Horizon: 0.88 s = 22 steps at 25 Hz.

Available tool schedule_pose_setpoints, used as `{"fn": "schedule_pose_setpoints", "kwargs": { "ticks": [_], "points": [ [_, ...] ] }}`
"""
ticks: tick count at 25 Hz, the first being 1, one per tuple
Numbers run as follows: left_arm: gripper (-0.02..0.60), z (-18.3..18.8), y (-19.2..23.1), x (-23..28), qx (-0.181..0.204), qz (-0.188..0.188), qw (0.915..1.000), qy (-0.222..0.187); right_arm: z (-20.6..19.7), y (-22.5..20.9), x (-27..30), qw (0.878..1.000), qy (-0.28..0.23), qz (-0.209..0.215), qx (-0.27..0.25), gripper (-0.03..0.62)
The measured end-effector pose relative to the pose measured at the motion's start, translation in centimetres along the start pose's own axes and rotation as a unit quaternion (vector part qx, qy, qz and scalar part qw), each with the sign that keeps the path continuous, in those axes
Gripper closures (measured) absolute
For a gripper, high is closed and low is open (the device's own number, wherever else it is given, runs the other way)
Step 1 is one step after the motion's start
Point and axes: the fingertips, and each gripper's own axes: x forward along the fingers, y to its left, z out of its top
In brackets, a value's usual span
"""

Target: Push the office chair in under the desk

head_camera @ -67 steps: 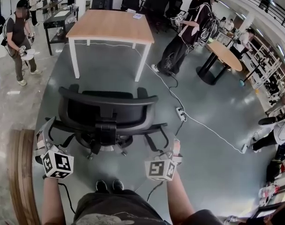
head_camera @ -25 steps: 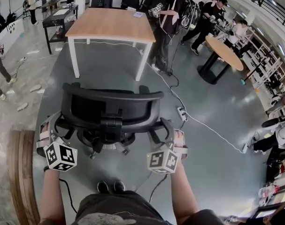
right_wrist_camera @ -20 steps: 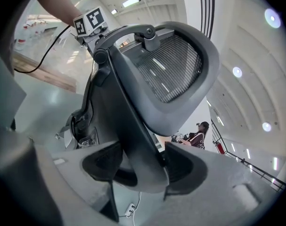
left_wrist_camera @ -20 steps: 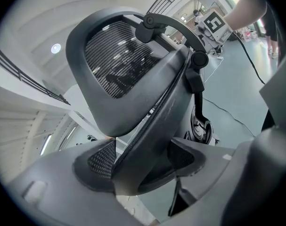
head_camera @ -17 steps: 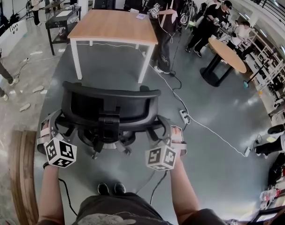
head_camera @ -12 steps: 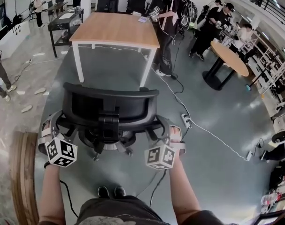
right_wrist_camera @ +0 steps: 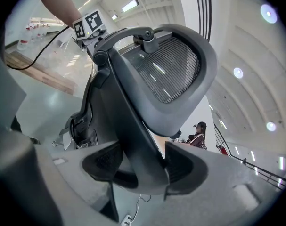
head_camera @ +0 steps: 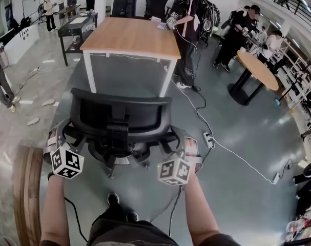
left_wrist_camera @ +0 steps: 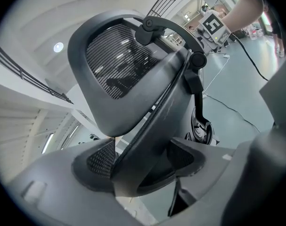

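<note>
The black mesh-back office chair stands in the middle of the head view, its back towards me. Ahead is the wooden-topped desk on white legs, with grey floor between them. My left gripper is shut on the chair's left armrest. My right gripper is shut on the right armrest. In the left gripper view the dark arm bar runs up between the jaws of the left gripper to the backrest. The right gripper view shows the same: right gripper, backrest.
A person stands at the desk's right far corner. A white cable and power strip lie on the floor right of the chair. A round table is farther right, a curved wooden edge at my left. Other people stand around.
The chair has rolled a little towards the desk with both grippers still on its armrests, and the desk now looks nearer. The person by the desk has shifted slightly.
</note>
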Motion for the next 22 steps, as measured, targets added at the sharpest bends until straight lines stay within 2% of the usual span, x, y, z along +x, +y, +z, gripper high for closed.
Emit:
{"fn": "schedule_pose_setpoints", "kwargs": {
  "ticks": [11,22],
  "points": [
    [0.236,0.9,2.4,4.5,0.011,0.025,0.999,-0.035,-0.4,-2.3,5.1,1.0,0.005,-0.012,0.008,0.327],
    [0.235,-0.1,7.5,11.1,0.01,0.011,0.9991,-0.039,1.5,-4.4,12.3,0.999,0.024,-0.022,0.019,0.326]
  ]
}}
